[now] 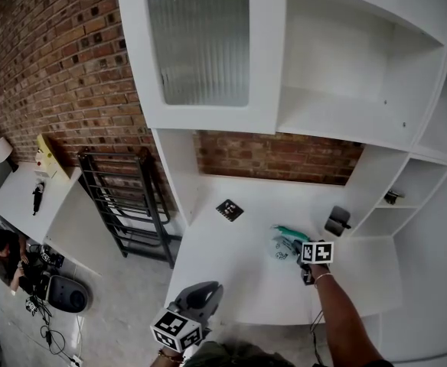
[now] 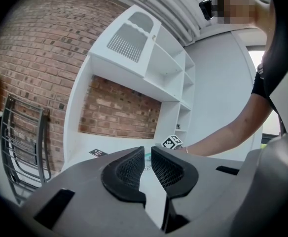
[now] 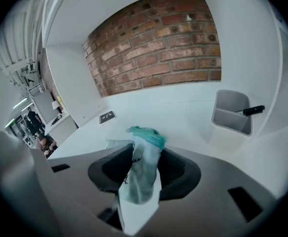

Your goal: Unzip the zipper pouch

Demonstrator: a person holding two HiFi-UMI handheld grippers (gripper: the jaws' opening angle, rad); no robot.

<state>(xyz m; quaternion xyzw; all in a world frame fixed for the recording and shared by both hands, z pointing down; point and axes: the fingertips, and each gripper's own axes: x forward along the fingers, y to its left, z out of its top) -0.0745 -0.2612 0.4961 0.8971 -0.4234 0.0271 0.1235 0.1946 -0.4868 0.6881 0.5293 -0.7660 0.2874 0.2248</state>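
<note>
**Anchor the pouch, then bring the left across**

My right gripper point(image 3: 147, 147) has the pouch point(image 3: 140, 177) between its jaws. The gap is narrow and filled by fabric that lies against both pads point(image 3: 174, 170), so I read it as a light hold. The pouch sits on the desk point(image 3: 178, 110) just left of the bin point(image 3: 230, 115) and a little nearer me. Its teal zip edge point(image 3: 147, 134) pokes out past the jaw tips. I can't pick out the pull tab in any view.

My left gripper point(image 2: 148, 149) is well away from the bin, off the desk's near left edge. It points about level, jaws all but together, with nothing in them.

I judge this to be the anchoring step. To do it well, I'd make sure the right pads bite cloth beside the zip, not the teeth themselves. I'd also press the pouch lightly to the desk so it can't bunch. Then I'd open the left jaws before they arrive and come in low from the side away from the bin. I'd find the tab, pinch only that, and draw it straight along the zip line, away from the anchored end. Fabric this thin will likely slip or crumple if I pull at an angle.
</note>
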